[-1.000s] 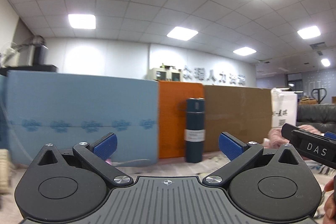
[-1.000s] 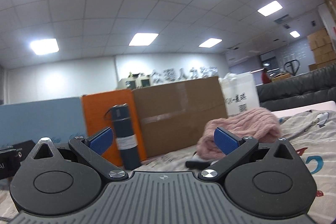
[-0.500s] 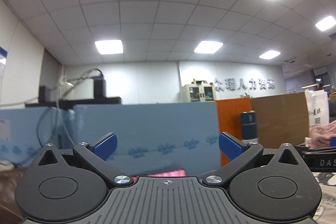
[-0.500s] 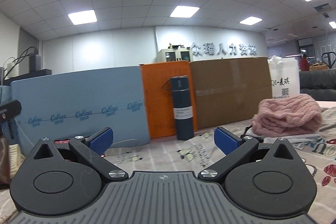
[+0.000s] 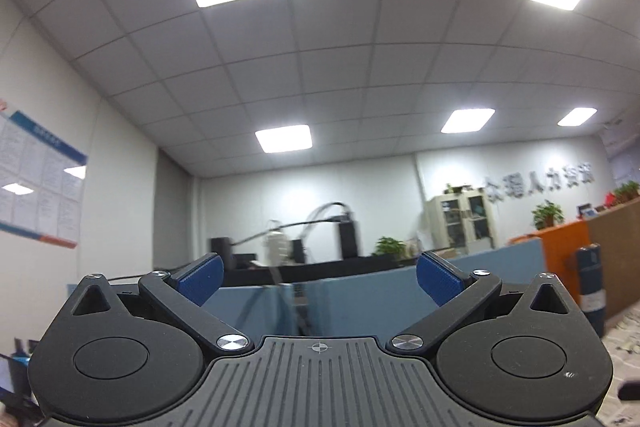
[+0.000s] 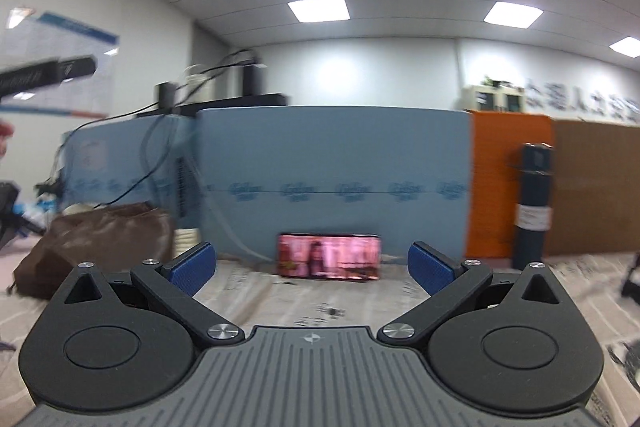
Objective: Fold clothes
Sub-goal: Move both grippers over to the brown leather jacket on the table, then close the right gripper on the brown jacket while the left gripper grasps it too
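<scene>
My left gripper (image 5: 319,281) is open and empty, tilted up toward the ceiling and the far wall. My right gripper (image 6: 311,269) is open and empty, held low over a table covered with a printed cloth (image 6: 256,297). No garment shows in either view now. The left gripper's body (image 6: 44,75) appears blurred at the upper left of the right wrist view.
A brown bag (image 6: 100,239) lies at the left on the table. A phone with a lit pink screen (image 6: 329,262) leans against a blue panel (image 6: 332,179). An orange panel (image 6: 510,187), a dark blue flask (image 6: 532,207) and cardboard (image 6: 596,187) stand at the right.
Both grippers swung left and the left one tilted up. The pink knitted garment left both views. The phone and brown bag came into the right wrist view. Jaws stayed open.
</scene>
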The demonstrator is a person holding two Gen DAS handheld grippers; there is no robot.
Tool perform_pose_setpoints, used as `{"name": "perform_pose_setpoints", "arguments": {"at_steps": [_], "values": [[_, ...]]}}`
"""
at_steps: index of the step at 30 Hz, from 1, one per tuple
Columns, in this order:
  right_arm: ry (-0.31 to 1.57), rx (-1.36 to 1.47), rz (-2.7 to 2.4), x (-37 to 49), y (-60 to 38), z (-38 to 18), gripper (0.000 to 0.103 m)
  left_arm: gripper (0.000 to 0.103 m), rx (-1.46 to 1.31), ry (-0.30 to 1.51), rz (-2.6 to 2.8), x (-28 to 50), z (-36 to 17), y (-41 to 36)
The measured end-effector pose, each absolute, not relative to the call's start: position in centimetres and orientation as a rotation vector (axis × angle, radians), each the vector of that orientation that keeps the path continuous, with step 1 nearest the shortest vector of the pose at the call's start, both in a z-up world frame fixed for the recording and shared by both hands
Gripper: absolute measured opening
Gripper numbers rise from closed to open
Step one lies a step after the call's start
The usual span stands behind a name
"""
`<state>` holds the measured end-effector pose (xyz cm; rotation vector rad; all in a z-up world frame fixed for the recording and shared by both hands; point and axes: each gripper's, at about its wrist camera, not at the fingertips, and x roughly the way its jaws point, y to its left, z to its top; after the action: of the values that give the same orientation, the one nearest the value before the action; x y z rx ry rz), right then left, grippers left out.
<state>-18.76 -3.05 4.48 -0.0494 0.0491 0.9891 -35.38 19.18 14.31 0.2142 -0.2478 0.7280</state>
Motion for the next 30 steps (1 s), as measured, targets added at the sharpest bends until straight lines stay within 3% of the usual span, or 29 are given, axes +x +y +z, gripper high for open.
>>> {"name": "perform_pose_setpoints", "arguments": {"at_steps": [6, 18, 30], "values": [[-0.017, -0.137, 1.149, -21.1, 2.4, 5.4, 0.103, 0.103, 0.028, -0.31, 0.76, -39.5, 16.0, 25.2], [0.037, -0.397, 1.395, -25.5, 13.7, 1.9, 0.103, 0.103, -0.64, -0.281, 0.667, -44.5, 3.3, 38.5], [0.107, -0.545, 1.443, -28.1, 22.5, 0.5, 0.103, 0.103, -0.878, -0.167, 0.575, -42.9, 0.1, 44.1]]}}
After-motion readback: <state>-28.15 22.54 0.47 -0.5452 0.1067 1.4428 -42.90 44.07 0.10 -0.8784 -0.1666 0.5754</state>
